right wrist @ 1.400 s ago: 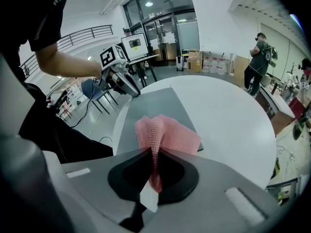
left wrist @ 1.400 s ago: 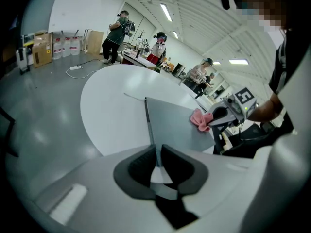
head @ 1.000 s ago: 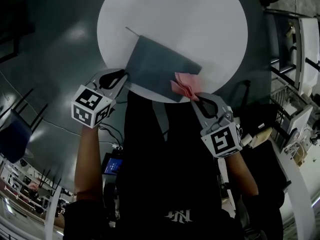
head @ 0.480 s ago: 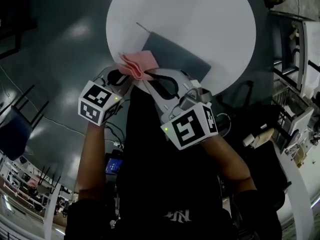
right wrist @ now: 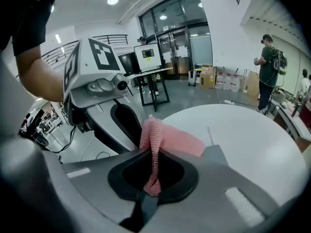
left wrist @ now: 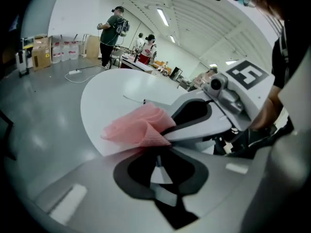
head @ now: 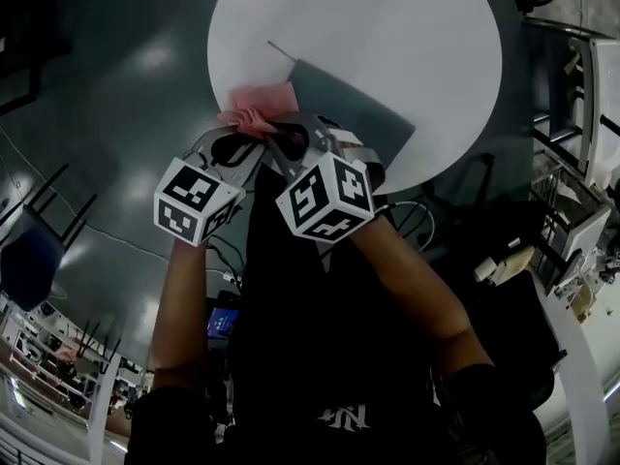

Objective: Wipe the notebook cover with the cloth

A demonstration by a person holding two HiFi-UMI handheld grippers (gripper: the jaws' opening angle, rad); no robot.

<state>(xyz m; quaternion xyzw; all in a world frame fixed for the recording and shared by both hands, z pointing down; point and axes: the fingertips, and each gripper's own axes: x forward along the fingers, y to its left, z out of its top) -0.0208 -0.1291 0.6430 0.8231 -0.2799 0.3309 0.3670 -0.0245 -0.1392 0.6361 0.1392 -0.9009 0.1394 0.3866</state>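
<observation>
A dark grey notebook (head: 354, 114) lies on the near part of the round white table (head: 387, 17). A crumpled pink cloth (head: 257, 107) sits at the notebook's near left corner, over the table's edge. My right gripper (head: 274, 136) has crossed over to the left and is shut on the cloth (right wrist: 177, 140), a strip of which hangs between its jaws. My left gripper (head: 244, 145) sits right beside it with its jaws closed at the notebook's near left corner. In the left gripper view the cloth (left wrist: 138, 127) and the right gripper's fingers (left wrist: 194, 125) hide that corner.
A dark chair (head: 24, 260) stands on the floor at the left. A metal rack (head: 572, 163) stands at the right. People (left wrist: 112, 30) stand far off in the hall. The table's far half (right wrist: 243, 125) is bare white.
My right gripper has carried the cloth from the notebook's near right corner leftward to its near left corner, crossing next to the left gripper. The left gripper has stayed put.
</observation>
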